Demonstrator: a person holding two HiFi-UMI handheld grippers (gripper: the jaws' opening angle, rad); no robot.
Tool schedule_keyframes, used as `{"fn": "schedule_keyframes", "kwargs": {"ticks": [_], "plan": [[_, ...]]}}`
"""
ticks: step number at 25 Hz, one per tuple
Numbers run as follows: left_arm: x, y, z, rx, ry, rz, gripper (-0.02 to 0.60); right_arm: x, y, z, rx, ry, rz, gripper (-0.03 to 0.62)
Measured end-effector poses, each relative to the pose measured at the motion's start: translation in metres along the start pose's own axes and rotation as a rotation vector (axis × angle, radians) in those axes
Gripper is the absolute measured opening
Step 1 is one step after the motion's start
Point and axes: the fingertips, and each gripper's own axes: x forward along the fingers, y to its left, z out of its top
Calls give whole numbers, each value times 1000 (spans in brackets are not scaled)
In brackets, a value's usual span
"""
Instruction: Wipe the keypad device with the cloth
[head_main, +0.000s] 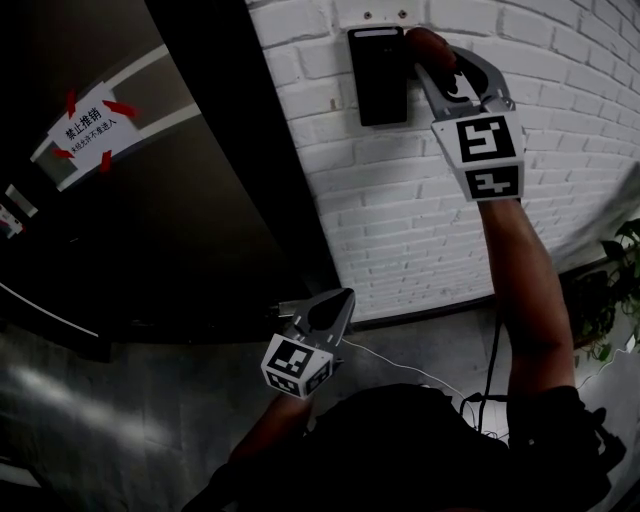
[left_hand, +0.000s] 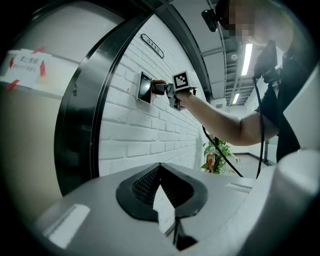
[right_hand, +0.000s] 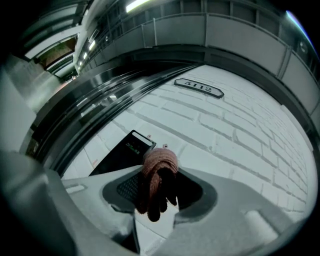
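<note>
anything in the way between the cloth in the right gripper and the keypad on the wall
Nothing visible. The right gripper is shut on the cloth, which sits at the keypad device's upper right edge, with only bare brick wall around it.

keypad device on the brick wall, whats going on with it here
A person holds a claw tool in each hand. The right claw is shut on a reddish cloth and holds it at the upper right edge of the black keypad device on the white brick wall. The left claw hangs low, shut and empty.
</note>
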Motion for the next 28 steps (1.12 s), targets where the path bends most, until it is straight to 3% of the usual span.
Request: {"fn": "schedule_keyframes", "kwargs": {"ticks": [11, 18, 28], "plan": [[3, -1, 0, 12, 6, 7, 17, -24, 3, 10, 48, -68, 7, 144], [0, 2, -2, -7, 4, 9, 17, -47, 45, 14, 108, -124, 71, 144], [-8, 5, -2, -8, 3, 13, 17, -27, 111, 15, 166, -107, 198, 144]]}}
